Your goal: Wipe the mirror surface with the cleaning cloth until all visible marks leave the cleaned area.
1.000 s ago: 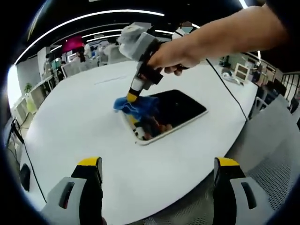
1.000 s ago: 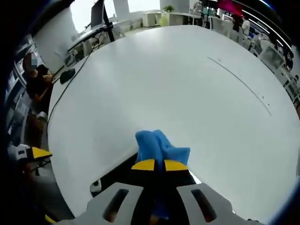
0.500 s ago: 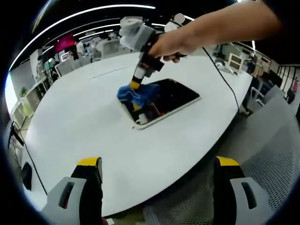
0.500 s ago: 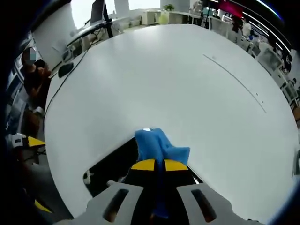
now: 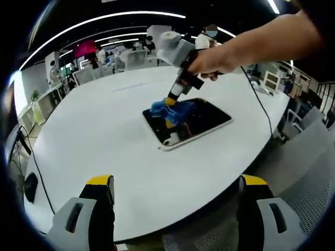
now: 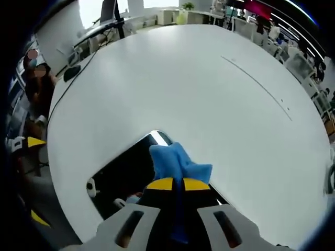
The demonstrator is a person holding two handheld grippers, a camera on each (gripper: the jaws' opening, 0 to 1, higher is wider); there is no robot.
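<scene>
One mirror point(image 5: 201, 119) lies flat on the white round table point(image 5: 94, 136), a rounded rectangle with its long axis running from near left to far right in the left gripper view. One blue cleaning cloth point(image 5: 172, 109) sits bunched on its far-left part, pressed down by the right gripper point(image 5: 171, 101), jaws clamped on the cloth. In the right gripper view the cloth point(image 6: 175, 163) pokes out past the closed yellow tips point(image 6: 176, 184). The left gripper point(image 5: 175, 184) hangs back at the table's near edge, jaws spread wide, holding nothing. Marks on the glass are perhaps reflections; hard to tell.

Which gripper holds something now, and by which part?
The right gripper holds the blue cloth by its bunched near end; the left gripper holds nothing.
</scene>
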